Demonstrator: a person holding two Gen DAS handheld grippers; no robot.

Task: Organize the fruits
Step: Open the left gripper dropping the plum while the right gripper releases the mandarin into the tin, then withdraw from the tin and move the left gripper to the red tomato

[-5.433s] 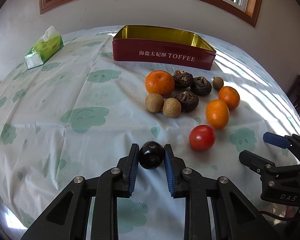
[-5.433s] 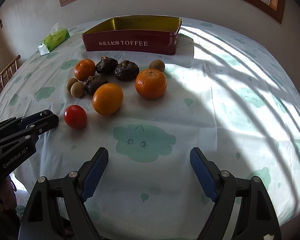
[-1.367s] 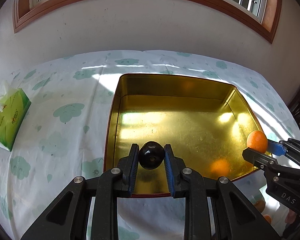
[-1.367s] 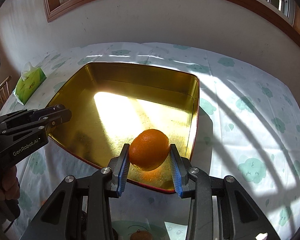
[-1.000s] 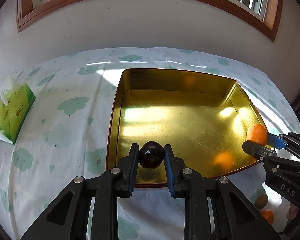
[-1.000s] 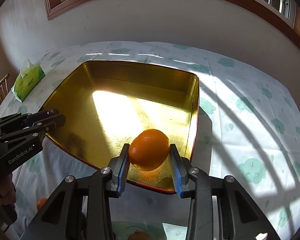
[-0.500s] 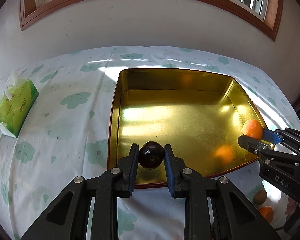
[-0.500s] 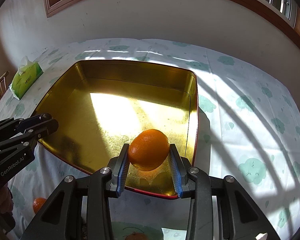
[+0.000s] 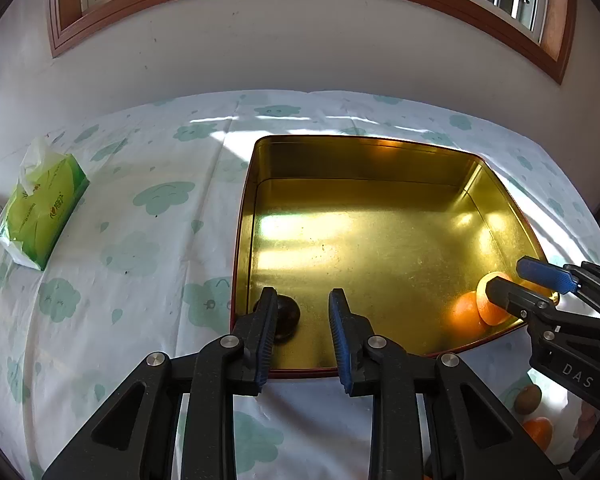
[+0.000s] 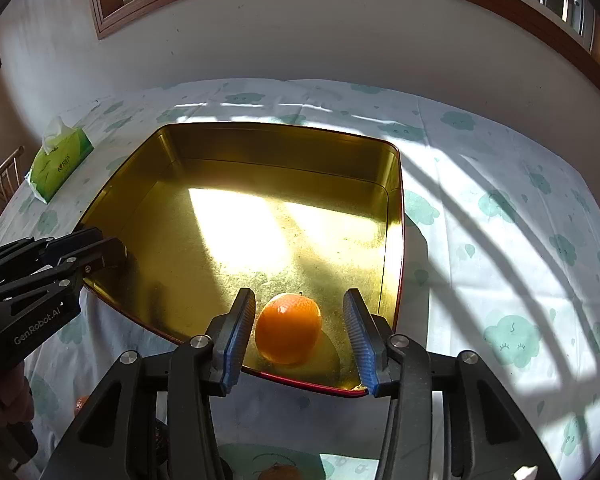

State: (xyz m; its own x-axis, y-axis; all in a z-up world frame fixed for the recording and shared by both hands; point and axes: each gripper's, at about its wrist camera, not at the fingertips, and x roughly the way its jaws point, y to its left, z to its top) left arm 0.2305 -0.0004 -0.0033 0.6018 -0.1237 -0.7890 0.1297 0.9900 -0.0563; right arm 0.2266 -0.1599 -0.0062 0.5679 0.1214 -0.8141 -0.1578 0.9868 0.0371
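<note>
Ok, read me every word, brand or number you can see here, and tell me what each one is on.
"DAS" on the body of the right tongs, seen from the left wrist.
"GenRobot.AI" on the body of the left tongs, seen from the right wrist.
The green tissue pack has printing, too small and blurred to read.
Nothing else is readable.

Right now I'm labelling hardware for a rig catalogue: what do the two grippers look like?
Both are matte black plastic with silver bolts and ribbed blue pads. The left gripper reads "GenRobot.AI" in white on its side; the right gripper reads "DAS". No cables or sleeves show.
</note>
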